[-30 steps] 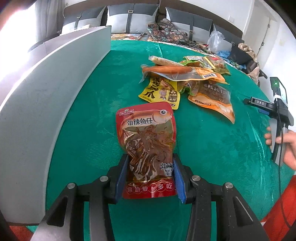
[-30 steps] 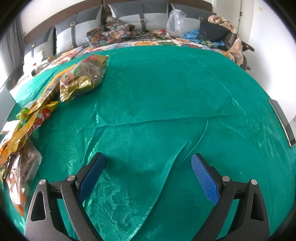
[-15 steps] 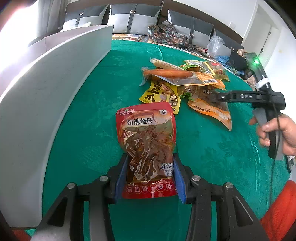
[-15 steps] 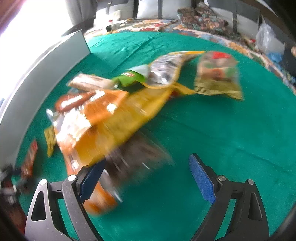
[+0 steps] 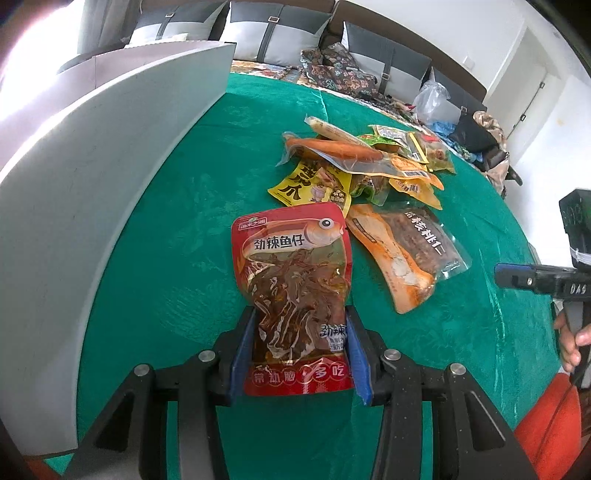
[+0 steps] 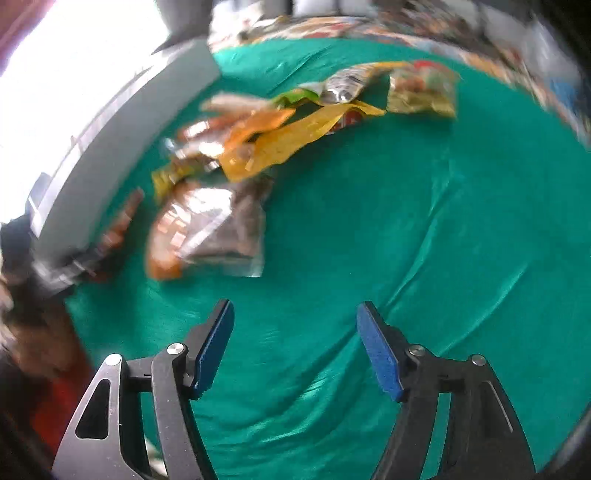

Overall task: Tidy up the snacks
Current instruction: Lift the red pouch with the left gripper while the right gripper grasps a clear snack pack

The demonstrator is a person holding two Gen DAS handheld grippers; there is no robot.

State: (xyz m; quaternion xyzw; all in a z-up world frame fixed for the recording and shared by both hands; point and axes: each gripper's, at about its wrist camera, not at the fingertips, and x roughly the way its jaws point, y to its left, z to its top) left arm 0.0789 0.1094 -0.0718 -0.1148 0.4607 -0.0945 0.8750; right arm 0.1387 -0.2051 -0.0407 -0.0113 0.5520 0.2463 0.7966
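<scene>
My left gripper is shut on the lower part of a red spicy-fish snack pouch, which lies flat on the green tablecloth. Behind it lies a pile of snack packs: a yellow pack, an orange and clear walnut pack, and a clear pack with an orange sausage. My right gripper is open and empty above bare cloth, with the blurred walnut pack ahead to its left. It also shows at the right edge of the left wrist view.
A long white box wall runs along the left side of the table, seen also in the right wrist view. Sofa cushions and a plastic bag lie beyond the table's far edge. The cloth has creases.
The left gripper stays shut on the red pouch, nearly still. The right gripper has swung left from bare cloth toward the snack pile and its jaws have narrowed somewhat.
</scene>
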